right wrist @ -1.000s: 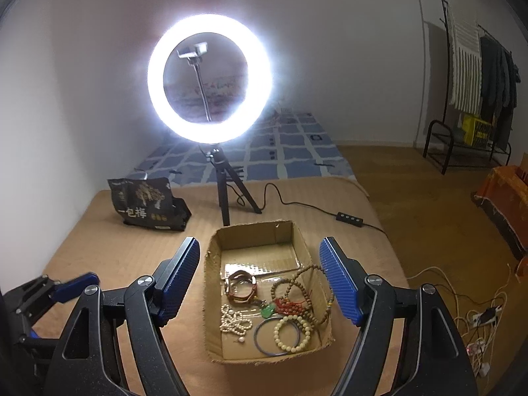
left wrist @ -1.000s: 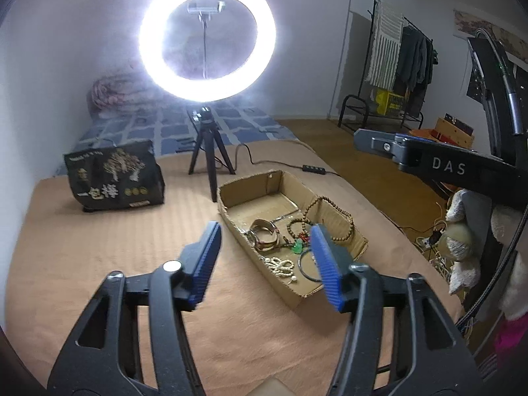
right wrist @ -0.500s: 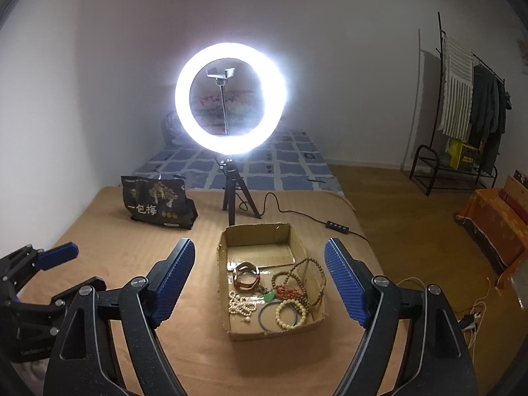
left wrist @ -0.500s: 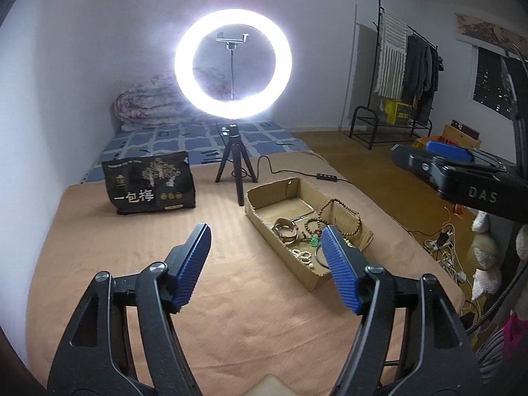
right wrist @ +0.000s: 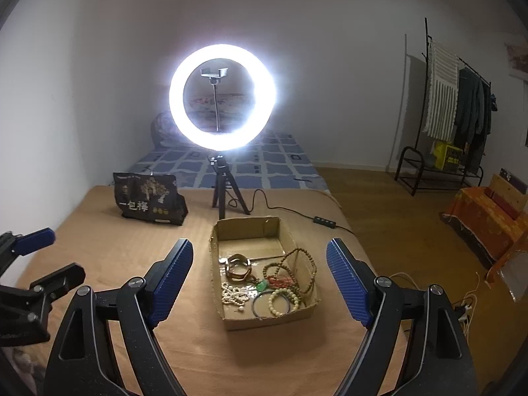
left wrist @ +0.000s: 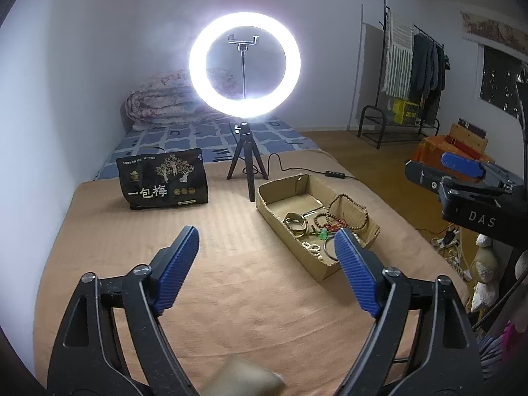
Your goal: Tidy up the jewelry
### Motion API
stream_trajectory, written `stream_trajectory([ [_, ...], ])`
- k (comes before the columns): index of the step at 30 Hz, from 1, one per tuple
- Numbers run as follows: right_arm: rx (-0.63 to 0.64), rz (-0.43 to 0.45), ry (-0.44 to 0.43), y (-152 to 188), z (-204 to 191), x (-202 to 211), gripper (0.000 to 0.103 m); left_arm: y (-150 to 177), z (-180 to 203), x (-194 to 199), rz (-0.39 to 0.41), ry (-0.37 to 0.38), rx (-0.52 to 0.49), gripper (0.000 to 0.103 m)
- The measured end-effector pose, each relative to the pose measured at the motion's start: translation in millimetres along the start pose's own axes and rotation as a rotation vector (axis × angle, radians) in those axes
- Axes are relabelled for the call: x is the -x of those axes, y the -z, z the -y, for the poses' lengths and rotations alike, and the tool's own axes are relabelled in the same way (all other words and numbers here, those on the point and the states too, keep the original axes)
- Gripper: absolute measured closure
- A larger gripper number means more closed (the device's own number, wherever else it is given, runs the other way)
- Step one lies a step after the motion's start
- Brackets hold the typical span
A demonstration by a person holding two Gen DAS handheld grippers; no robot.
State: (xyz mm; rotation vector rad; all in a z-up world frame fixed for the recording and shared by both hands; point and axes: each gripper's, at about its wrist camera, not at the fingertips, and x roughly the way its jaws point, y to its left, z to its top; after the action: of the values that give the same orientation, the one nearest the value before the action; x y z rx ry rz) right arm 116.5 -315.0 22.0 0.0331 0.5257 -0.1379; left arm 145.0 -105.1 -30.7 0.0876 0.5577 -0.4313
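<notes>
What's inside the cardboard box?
The cardboard box holds bead bracelets, a long bead necklace and a green pendant. Anything under the pile is hidden.

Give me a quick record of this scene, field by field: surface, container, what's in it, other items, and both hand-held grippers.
surface: tan bed cover
container: open cardboard box
contents: bead strands, cream bead bracelet, dark bangle, green pendant
other items: lit ring light on tripod, black snack bag
left hand-held gripper: jaws opening, nothing between them
right hand-held gripper: open, empty, short of the box
</notes>
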Motion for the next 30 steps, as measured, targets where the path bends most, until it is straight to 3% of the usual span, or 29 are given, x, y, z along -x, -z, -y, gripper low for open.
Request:
stream_trajectory([
  [4, -0.010, -0.001, 0.009, 0.8, 1.3, -2.4, 0.020, 1.0, 6.0, 4.4, 0.031, -0.048, -0.028, 0.000],
  [30, 0.001, -0.043, 0.014, 7.9, -1.0, -13.7, 0.020, 3.0, 7.0, 2.3, 0.021, -0.072, -0.033, 0.000],
])
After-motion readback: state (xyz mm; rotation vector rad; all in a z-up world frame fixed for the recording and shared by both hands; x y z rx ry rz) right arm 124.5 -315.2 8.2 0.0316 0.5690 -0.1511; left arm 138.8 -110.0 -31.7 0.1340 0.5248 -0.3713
